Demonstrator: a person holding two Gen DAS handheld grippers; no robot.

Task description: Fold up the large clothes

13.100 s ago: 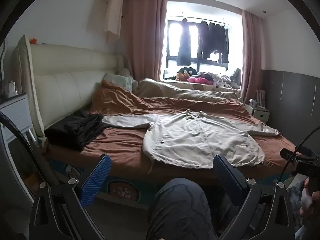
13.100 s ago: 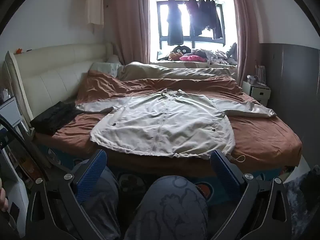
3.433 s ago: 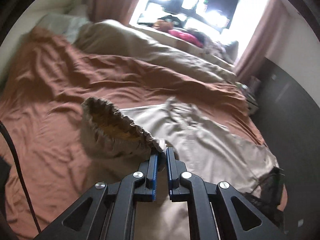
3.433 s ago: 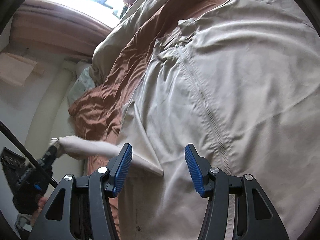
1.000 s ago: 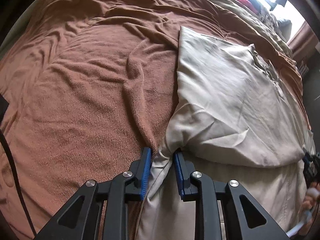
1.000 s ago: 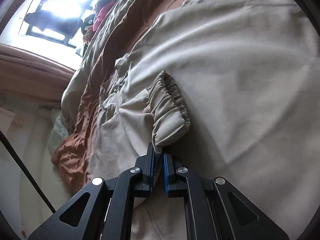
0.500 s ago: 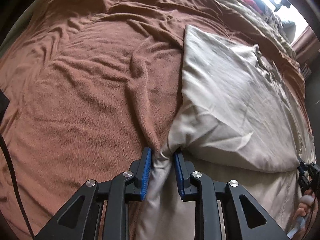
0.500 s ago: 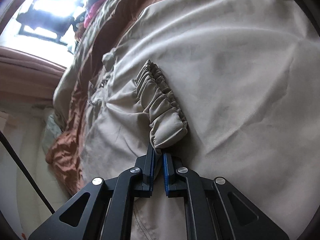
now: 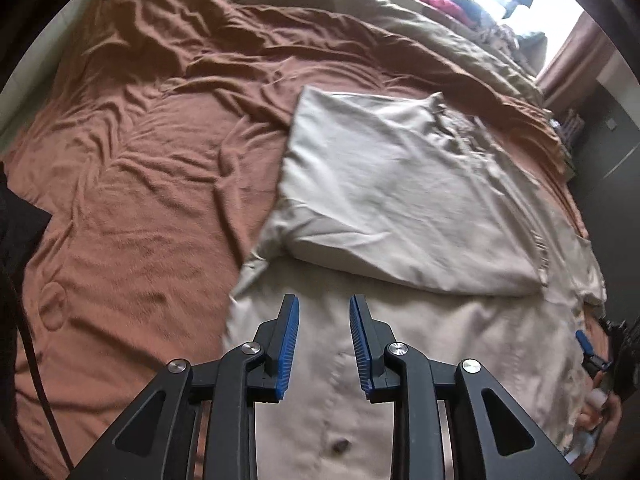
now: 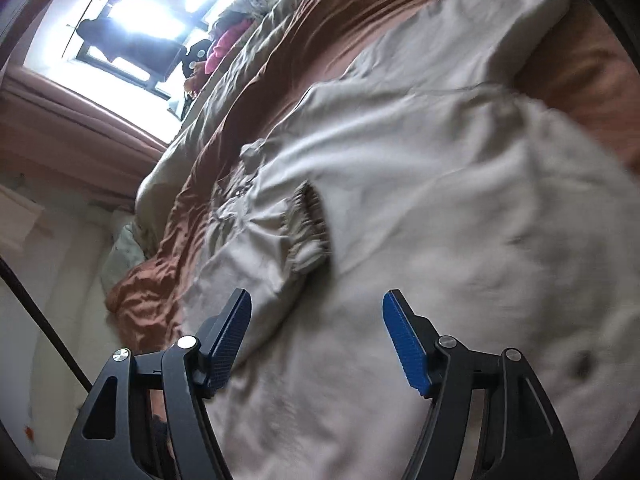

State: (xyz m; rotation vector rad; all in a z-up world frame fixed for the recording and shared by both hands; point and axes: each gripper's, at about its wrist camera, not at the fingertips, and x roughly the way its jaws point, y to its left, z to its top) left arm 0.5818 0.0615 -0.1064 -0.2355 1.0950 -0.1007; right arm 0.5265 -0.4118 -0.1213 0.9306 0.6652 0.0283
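Observation:
A beige zip jacket [image 9: 440,340] lies flat on the brown bed cover [image 9: 140,160]. One sleeve [image 9: 400,208] is folded across its chest, and its elastic cuff [image 10: 312,220] rests on the jacket body [image 10: 460,220]. The other sleeve [image 10: 500,20] still stretches out over the cover. My left gripper [image 9: 324,300] hovers above the jacket's front, jaws opening, with nothing between them. My right gripper [image 10: 317,294] stands back from the cuff, jaws opening wide and holding nothing. The right gripper's blue pad [image 9: 585,345] and a hand [image 9: 600,408] also show at the left wrist view's right edge.
A beige duvet [image 9: 360,20] is bunched along the far side of the bed under the bright window [image 10: 132,28]. A black garment [image 9: 16,224] lies at the bed's left edge. A cream headboard [image 10: 60,280] and a black cable [image 9: 36,360] are at the left.
The left gripper let go of the fold at the sleeve's base and rose back over the jacket front. The right gripper released the cuff, spread wide and pulled away; the cuff stays on the jacket.

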